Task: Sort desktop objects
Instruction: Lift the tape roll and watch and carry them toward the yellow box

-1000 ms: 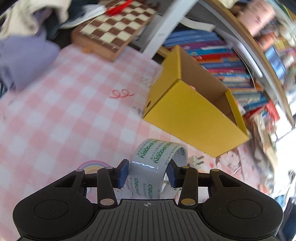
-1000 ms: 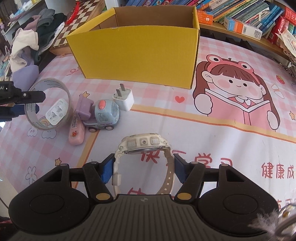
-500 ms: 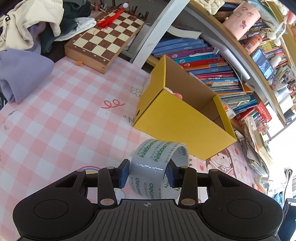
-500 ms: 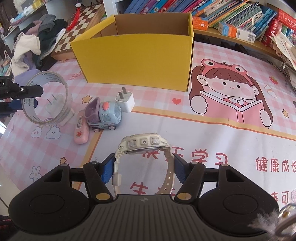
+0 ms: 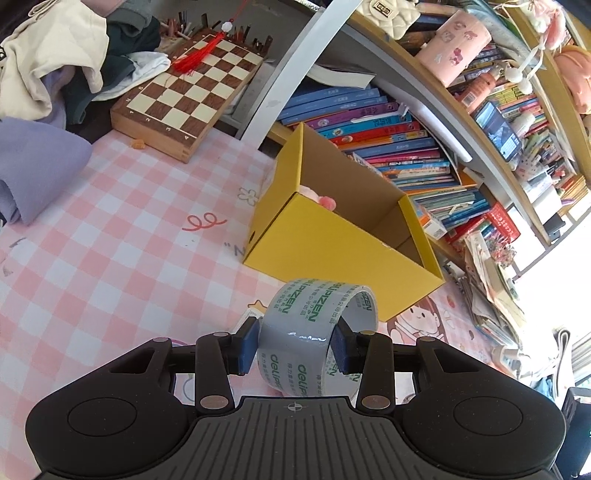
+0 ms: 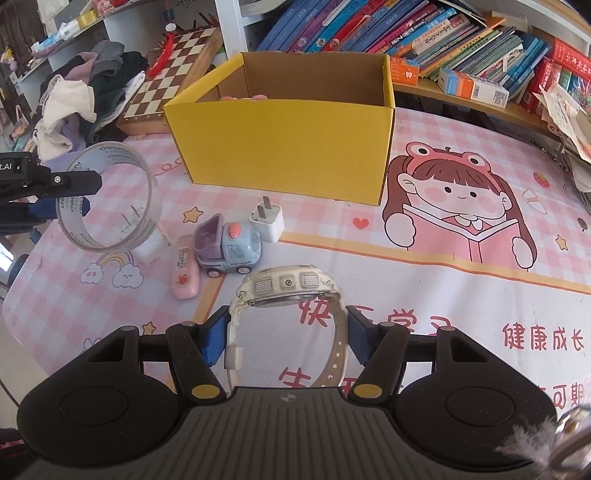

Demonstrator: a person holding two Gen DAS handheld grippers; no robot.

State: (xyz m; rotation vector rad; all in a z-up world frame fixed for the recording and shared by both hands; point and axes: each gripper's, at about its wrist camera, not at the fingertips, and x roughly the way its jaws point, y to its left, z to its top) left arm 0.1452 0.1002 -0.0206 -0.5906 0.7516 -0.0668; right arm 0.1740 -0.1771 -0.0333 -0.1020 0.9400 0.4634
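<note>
Nearest the left wrist camera, the left gripper (image 5: pixel 295 345) was clamped on a roll of clear tape (image 5: pixel 314 325), its blue pads pressed to the roll's sides and the roll held clear of the counter (image 5: pixel 110 258); nearest the right wrist camera, the right gripper (image 6: pixel 286 334) gripped a white wristwatch (image 6: pixel 286 286) by its strap, dial facing away, lifted above the pink checked cloth; just beyond the watch on the counter lay a pink eraser case (image 6: pixel 183 271), a pastel toy truck (image 6: pixel 229 247) touching it, and a white plug adapter (image 6: pixel 266 221) just beside the truck; farther back stood the open yellow box (image 6: pixel 288 147) with something pink inside; behind it, to the left, a wooden chessboard (image 5: pixel 188 96) and heaped clothes (image 5: pixel 48 62), and to the right shelves of books (image 6: pixel 406 33).
</note>
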